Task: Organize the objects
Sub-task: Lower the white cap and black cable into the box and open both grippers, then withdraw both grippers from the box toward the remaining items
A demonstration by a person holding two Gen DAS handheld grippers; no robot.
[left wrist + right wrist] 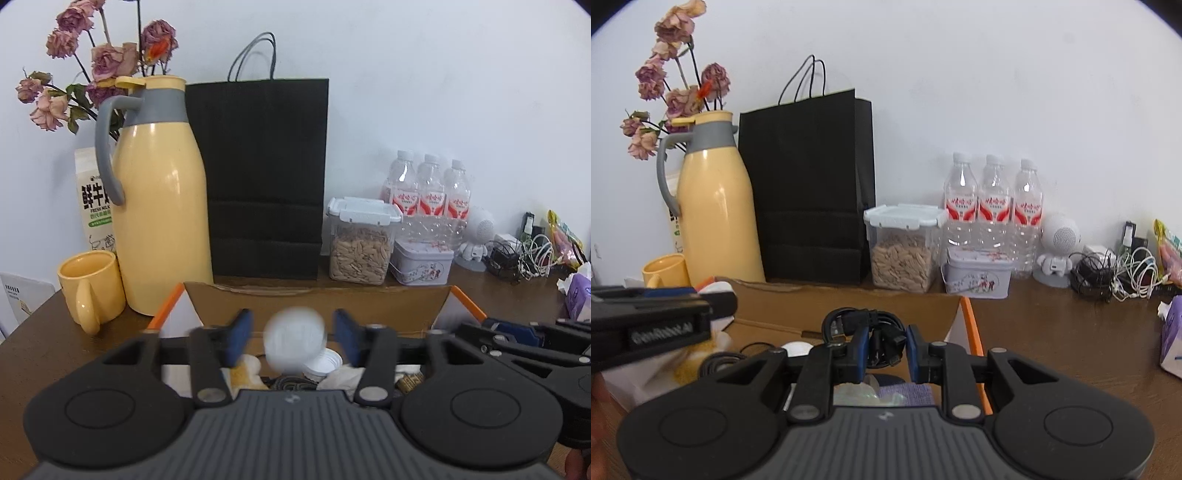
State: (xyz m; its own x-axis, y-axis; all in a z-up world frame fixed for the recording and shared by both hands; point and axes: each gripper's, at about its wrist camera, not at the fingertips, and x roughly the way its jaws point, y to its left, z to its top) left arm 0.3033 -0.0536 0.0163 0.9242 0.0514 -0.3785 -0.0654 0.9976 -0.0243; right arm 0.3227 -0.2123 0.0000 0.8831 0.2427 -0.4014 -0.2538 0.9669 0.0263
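An open cardboard box [314, 308] with orange-edged flaps sits on the brown table, holding a white lid, cables and soft items. My left gripper [293, 338] is over it, jaws open. A blurred white round object [295, 350] hangs between the blue pads [240, 338] with a gap on each side. In the right wrist view my right gripper [886, 349] is shut on a coiled black cable bundle [857, 319] above the same box [849, 299]. The left gripper's body [665, 314] reaches in from the left there.
Along the wall stand a yellow thermos [159, 206], yellow mug [92, 284], milk carton [92, 199], dried roses, a black paper bag [266, 177], a seed container [360, 243], a tin [421, 264], three water bottles [428, 195], a white robot figure [476, 236], tangled chargers [524, 254] and a tissue pack [578, 295].
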